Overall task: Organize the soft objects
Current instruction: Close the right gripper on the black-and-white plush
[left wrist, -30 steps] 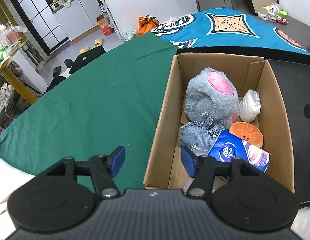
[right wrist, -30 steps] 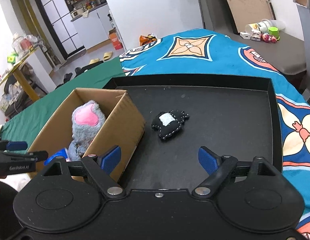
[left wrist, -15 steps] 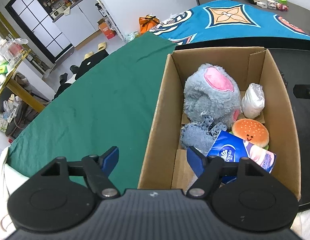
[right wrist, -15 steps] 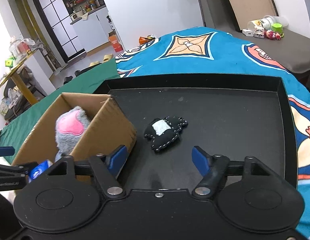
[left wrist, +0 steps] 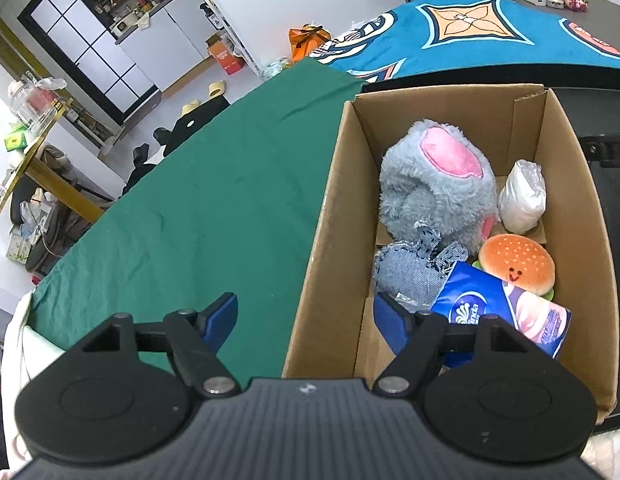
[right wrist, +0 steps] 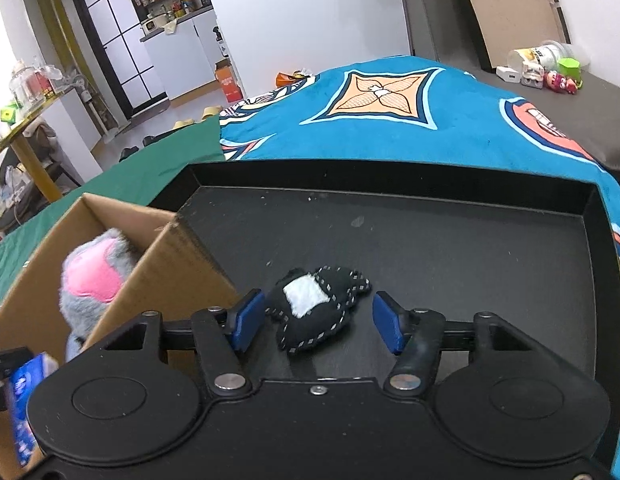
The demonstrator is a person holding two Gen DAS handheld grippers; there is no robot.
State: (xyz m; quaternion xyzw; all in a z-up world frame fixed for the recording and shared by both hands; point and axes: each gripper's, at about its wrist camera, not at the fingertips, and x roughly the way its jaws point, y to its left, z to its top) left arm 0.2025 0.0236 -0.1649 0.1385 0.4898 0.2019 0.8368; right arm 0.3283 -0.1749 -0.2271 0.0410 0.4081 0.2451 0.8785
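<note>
The right tongs [right wrist: 315,326] have come down and forward over the black tray [right wrist: 470,240] since a second ago: the black-and-white soft toy [right wrist: 316,310], which then lay well ahead of the blue pads in mid-frame, now sits low in the frame between them. The jaws are closing around it, but a gap shows on both sides of the toy, so nothing is gripped yet. This looks like the last loose soft thing, and the pick-up is about to happen; after that it should go into the cardboard box [right wrist: 182,256] at the lower left of that view.

The left tongs [left wrist: 306,320] have barely shifted. They stand fairly wide and empty, one pad over the green cloth [left wrist: 210,200], the other over the box's near corner.

Only the left wrist view shows what the box [left wrist: 334,220] already holds: a grey plush [left wrist: 434,184] with a pink patch in the middle, a white bag [left wrist: 522,196] to its right, a denim piece [left wrist: 414,268], a burger toy [left wrist: 518,264] and a blue tissue pack [left wrist: 482,308] lower down. Only the right wrist view shows the toy on the tray and the pads flanking it.
</note>
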